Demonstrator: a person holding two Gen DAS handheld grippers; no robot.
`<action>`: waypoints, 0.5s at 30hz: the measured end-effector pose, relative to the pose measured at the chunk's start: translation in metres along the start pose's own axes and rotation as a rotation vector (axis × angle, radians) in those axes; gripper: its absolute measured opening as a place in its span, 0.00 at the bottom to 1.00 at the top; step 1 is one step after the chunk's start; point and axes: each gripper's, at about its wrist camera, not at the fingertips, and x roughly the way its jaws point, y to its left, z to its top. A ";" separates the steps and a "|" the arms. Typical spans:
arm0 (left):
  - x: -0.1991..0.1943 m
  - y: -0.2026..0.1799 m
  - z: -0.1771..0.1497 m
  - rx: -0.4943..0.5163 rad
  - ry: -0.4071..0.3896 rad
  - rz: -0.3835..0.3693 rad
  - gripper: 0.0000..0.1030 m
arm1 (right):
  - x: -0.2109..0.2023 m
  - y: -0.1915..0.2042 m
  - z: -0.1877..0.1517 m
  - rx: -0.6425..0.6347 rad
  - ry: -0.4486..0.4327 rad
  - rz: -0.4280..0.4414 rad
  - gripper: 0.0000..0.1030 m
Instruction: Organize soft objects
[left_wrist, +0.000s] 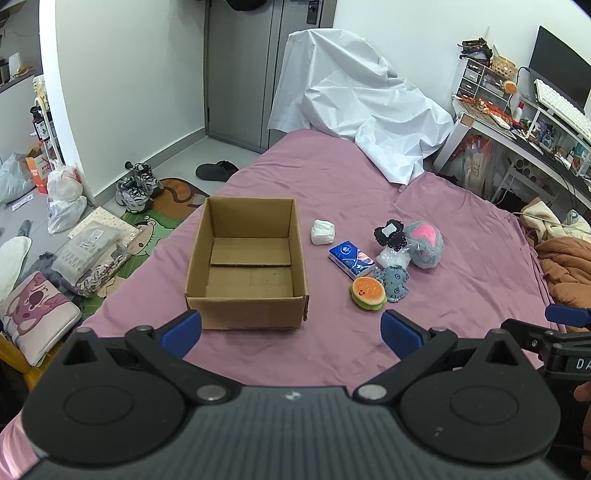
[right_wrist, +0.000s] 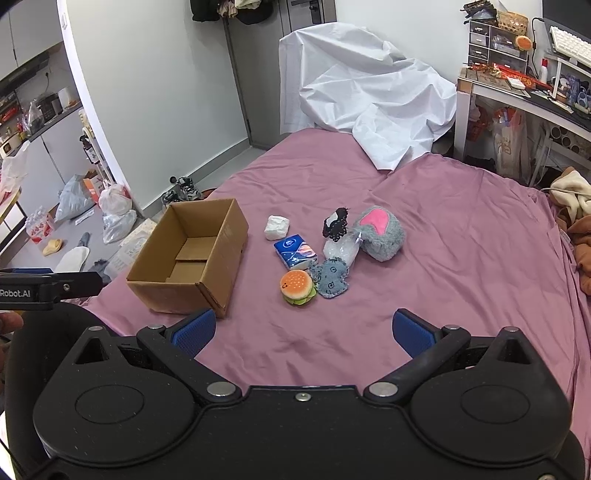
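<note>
Bedsheet (left_wrist: 443, 229), mauve, wrinkled, covers the whole work surface. White cover (left_wrist: 354, 107) heaped at its far end. Cardboard box (left_wrist: 247, 266), open-topped and empty, sits left of centre. Soft things cluster to its right, outside it: grey plush with pink patch (left_wrist: 424, 243) farthest right; clear bag (left_wrist: 393, 256) touching it, black frilled piece (left_wrist: 389, 232) on top; blue tissue pack (left_wrist: 351, 258); blue-grey felt toy (left_wrist: 394, 282); burger plush (left_wrist: 368, 292) nearest; white wad (left_wrist: 322, 232) closest to box. Left gripper (left_wrist: 291, 330) spread wide, holding nothing, low before the box. Right gripper (right_wrist: 303, 331) likewise wide apart and empty, short of the cluster.
</note>
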 end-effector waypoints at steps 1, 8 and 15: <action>0.000 -0.001 0.000 0.000 0.001 0.001 0.99 | -0.001 0.000 -0.001 0.001 -0.001 -0.001 1.00; -0.002 0.000 -0.002 -0.004 -0.009 -0.004 0.99 | 0.000 -0.001 -0.002 0.004 0.000 -0.005 1.00; -0.005 -0.003 -0.003 -0.007 -0.013 -0.012 0.99 | -0.004 0.002 -0.003 -0.005 -0.006 -0.018 1.00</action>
